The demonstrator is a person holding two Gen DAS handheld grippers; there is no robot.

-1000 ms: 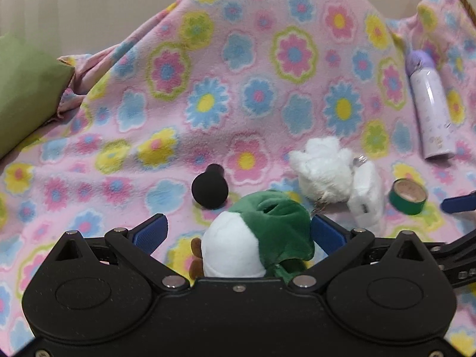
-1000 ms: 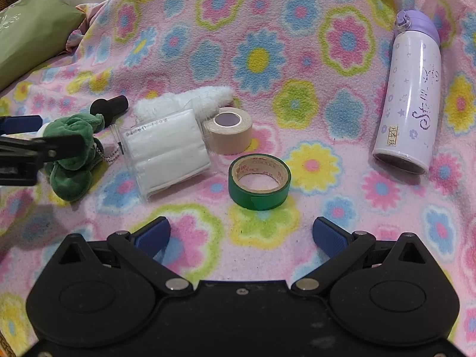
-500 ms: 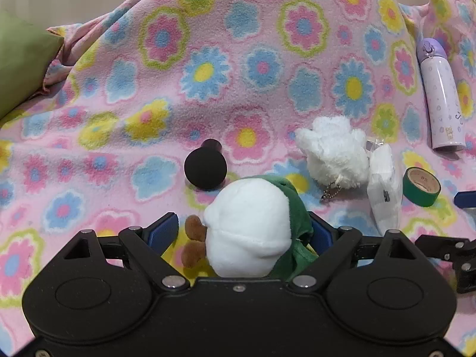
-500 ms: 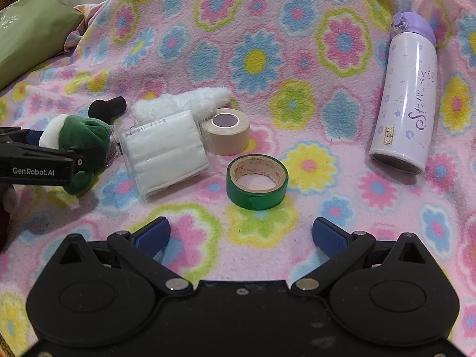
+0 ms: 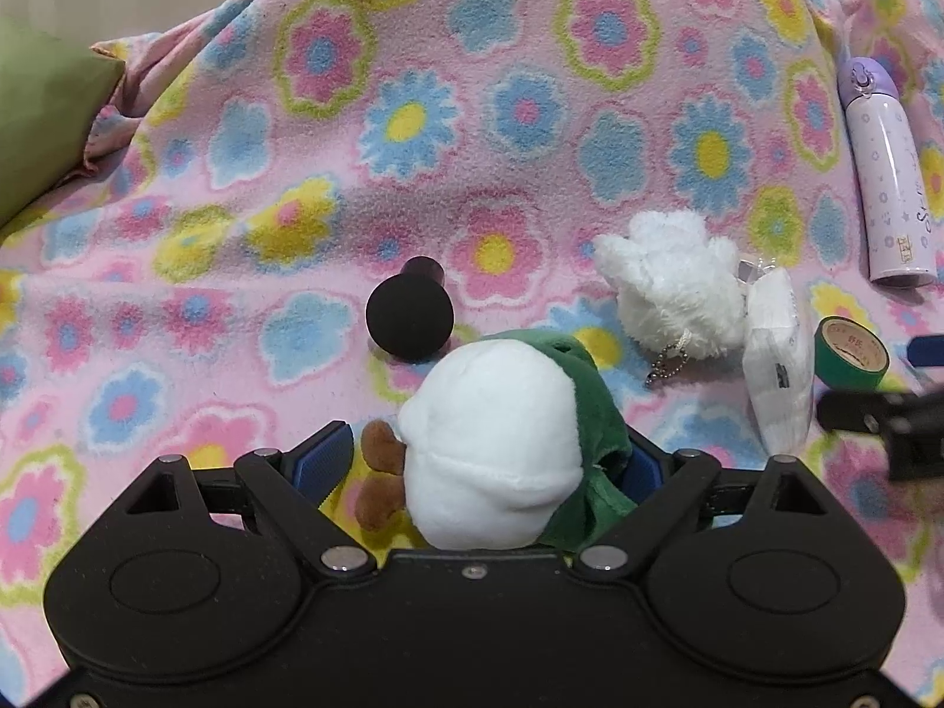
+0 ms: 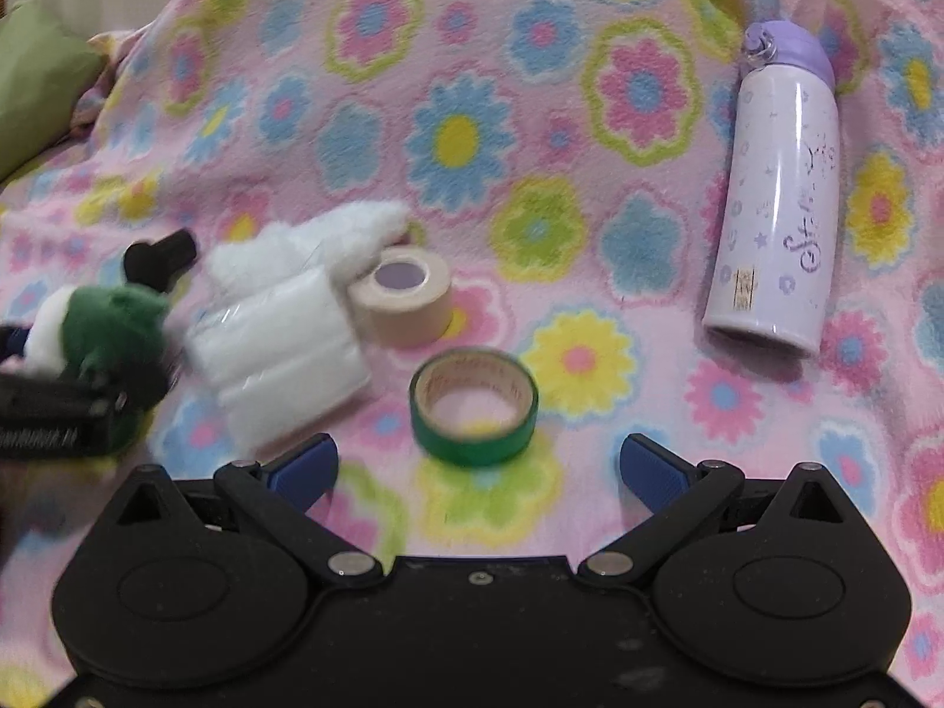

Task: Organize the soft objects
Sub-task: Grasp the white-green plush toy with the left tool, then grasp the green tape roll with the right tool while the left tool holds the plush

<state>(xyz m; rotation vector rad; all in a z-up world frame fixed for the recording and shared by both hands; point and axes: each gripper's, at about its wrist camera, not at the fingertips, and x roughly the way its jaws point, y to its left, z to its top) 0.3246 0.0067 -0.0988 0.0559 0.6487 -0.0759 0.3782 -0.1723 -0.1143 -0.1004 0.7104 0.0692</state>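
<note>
Plush toy [image 5: 501, 436], green and white, sits between the jaws of my left gripper [image 5: 489, 466], close in against the gripper body and raised clear of the flowered blanket [image 5: 413, 118]. Its white belly faces up toward the camera, the green hood lies to the right, and the brown feet stick out to the left. As I judge it, the long axis runs near to far, roughly in line with my fingers. My left jaws are opening slightly; the right pad is buried in the green fabric, while a sliver of gap shows at the left pad, so the hold looks loose. My right gripper [image 6: 478, 466] stands wide open and empty, aimed at the green tape roll [image 6: 474, 407]. The left hand is plainly the nearer one to the toy. A white fluffy toy [image 5: 672, 283] lies further out to the right.
</note>
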